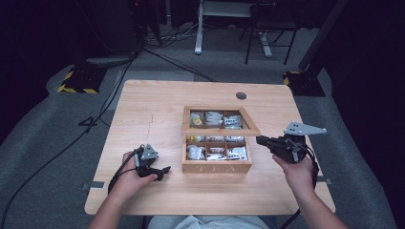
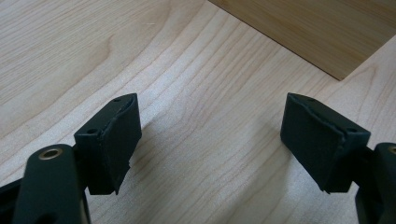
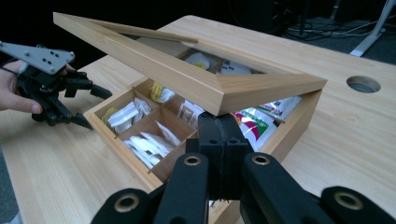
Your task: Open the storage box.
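While the lid is held part-raised, the state of the work reads as follows:

Room: dark, with grey carpet [image 1: 43, 119], trailing cables and a white desk frame [image 1: 200, 28] beyond the far edge.
Worktop: pale wood [image 1: 143, 109], with a round cable hole [image 1: 241, 95] near its far edge; bare apart from the tea box.
Tea box: wooden, marked TEA on its front [image 1: 217, 168], standing at mid-worktop, nearer the right tool.
Lid: glazed wooden frame [image 3: 187, 84], hinged at the far side, tilted up at its near edge; about half open by judgement.
Compartments: sachets and tea bags [image 3: 140, 140] lie in the divided trays, untouched.
Right tool: [image 3: 219, 122] jaws together, tip pushed under the lid's corner, propping it from below rather than clamping it.
Left tool: [image 2: 210, 135] jaws apart, nothing between them, resting low over bare worktop just beside the box.
Done: lid unseated and lifted.
Left: swing lid fully back; any handling of the contents is not yet begun.
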### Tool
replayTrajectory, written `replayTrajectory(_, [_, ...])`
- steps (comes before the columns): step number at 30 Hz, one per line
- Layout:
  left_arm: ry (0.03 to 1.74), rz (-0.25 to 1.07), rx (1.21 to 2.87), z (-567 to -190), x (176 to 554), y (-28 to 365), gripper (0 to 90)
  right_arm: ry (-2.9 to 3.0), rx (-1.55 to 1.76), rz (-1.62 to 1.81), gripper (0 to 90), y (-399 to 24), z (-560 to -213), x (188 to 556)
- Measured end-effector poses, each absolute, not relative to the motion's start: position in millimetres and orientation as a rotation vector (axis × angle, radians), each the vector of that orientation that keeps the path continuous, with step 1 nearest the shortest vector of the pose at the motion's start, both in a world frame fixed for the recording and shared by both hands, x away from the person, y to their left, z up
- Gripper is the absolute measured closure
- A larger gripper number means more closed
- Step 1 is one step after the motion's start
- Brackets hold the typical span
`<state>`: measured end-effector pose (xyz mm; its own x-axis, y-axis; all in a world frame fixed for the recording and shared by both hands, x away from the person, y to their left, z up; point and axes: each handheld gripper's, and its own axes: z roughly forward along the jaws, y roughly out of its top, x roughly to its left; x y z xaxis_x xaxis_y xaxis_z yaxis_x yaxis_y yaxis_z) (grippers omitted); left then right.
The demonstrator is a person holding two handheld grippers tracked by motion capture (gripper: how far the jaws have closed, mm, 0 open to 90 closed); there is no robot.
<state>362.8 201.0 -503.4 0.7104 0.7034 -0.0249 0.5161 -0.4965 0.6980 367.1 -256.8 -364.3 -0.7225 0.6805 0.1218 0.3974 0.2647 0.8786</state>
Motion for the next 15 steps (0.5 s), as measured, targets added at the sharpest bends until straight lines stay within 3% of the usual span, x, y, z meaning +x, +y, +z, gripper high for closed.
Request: replayTrajectory(15, [0.923,0.342,2.212,-503.3,363.0,201.0,20.9,2.206,0.951,1.442,90.0,-249.3,-349.5,379.1])
